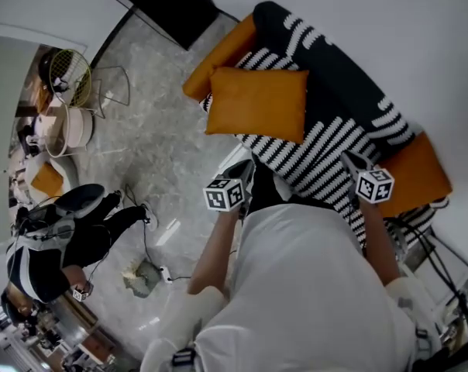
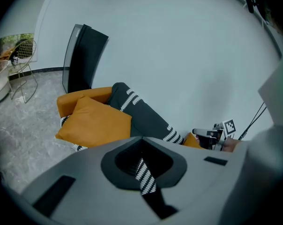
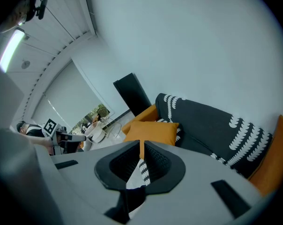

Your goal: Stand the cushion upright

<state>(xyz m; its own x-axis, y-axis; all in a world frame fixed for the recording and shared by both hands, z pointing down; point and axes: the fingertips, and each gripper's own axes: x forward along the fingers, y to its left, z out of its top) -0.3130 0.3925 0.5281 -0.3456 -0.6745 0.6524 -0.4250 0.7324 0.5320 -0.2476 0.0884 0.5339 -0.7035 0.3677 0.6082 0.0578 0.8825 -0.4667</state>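
Left tool [image 1: 247, 165]: we are holding it with jaws pressed together on nothing, hovering at the front of the striped seat [image 1: 327, 149], short of the cushion [image 1: 257, 103].
Right tool [image 1: 350, 160]: its jaws are also lying closed and empty, hanging over the seat further right, well apart from the cushion.
Cushion: the orange square is lying nearly flat on the sofa seat, at the end by the orange armrest [image 1: 218, 53], just in front of the dark backrest [image 1: 335, 91].
Step in hand: we are reading this as the reach, with no grip made yet.
Doing it well: we are advising spread jaws before contact, one tool pinching each near corner, then tipping the near edge up while the far edge is staying planted against the backrest.
Risk: the soft filling is likely sagging under a shallow pinch, so we are favouring a deep bite.
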